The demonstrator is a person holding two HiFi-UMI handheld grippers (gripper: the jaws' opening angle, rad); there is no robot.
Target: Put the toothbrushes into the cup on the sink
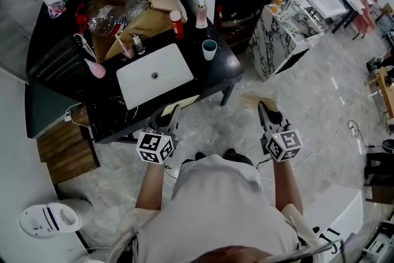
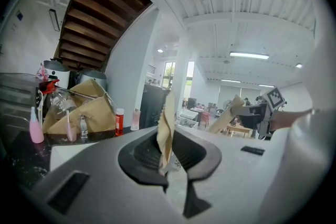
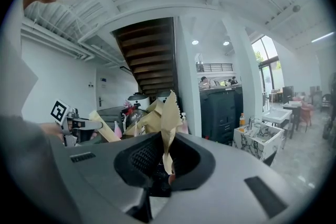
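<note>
Both grippers hang in front of the black counter, short of the white sink (image 1: 143, 88). My left gripper (image 1: 167, 115) is shut on a tan paper packet (image 2: 167, 126) with a saw-toothed end, standing upright between the jaws. My right gripper (image 1: 266, 113) is shut on a similar tan packet (image 3: 169, 123). What is inside the packets is hidden. The cup (image 1: 210, 49), white with a teal rim, stands on the counter right of the sink, well ahead of both grippers. A pink toothbrush-like item (image 1: 122, 45) stands behind the sink.
A brown paper bag (image 1: 136, 6), a clear plastic bag, a red bottle (image 1: 177, 24) and a pink bottle (image 1: 201, 12) crowd the counter's back. A marble-patterned cabinet (image 1: 280, 40) stands to the right. Cables lie on the floor at the right.
</note>
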